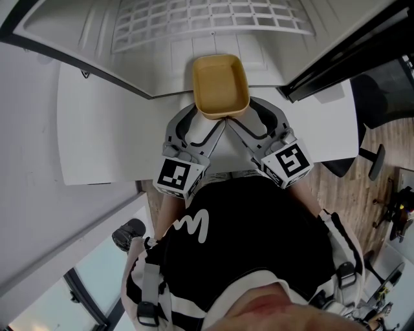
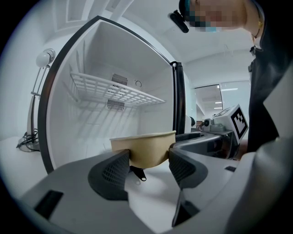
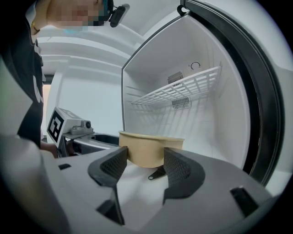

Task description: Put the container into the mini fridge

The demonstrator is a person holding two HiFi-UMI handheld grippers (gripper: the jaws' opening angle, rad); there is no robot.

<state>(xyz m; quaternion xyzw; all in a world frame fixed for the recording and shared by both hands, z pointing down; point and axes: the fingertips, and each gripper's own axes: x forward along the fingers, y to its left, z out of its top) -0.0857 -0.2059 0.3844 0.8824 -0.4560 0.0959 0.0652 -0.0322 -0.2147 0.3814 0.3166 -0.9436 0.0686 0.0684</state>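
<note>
Closest in, the person's torso (image 1: 220, 258) fills the bottom of the head view, both arms reaching forward to the mini fridge (image 1: 84, 45). Its door is open and the white interior is bare apart from one wire shelf (image 1: 207, 19) set high against the back wall. The black seal frame (image 2: 45, 128) rings the opening on both sides.

Right at the fridge's front lip sits the tan container (image 1: 220, 86), open-topped and empty, carried level below the wire shelf and above the fridge floor. Its far end looks just past the lip, its near end on the person's side. The left hand-held gripper (image 2: 149, 157) has its jaws pressed onto the container's near wall, and the right hand-held gripper (image 3: 145, 155) is clamped on that wall too, just beside it, so this is a two-handed carry.

By my reading, this is the insertion step. Next comes a straight push deeper into the fridge, then a lowering onto its floor before either grip lets go. Room looks generous: the container sits centred and well clear of both frame sides. The shelf overhead is the one edge to keep under.
</note>
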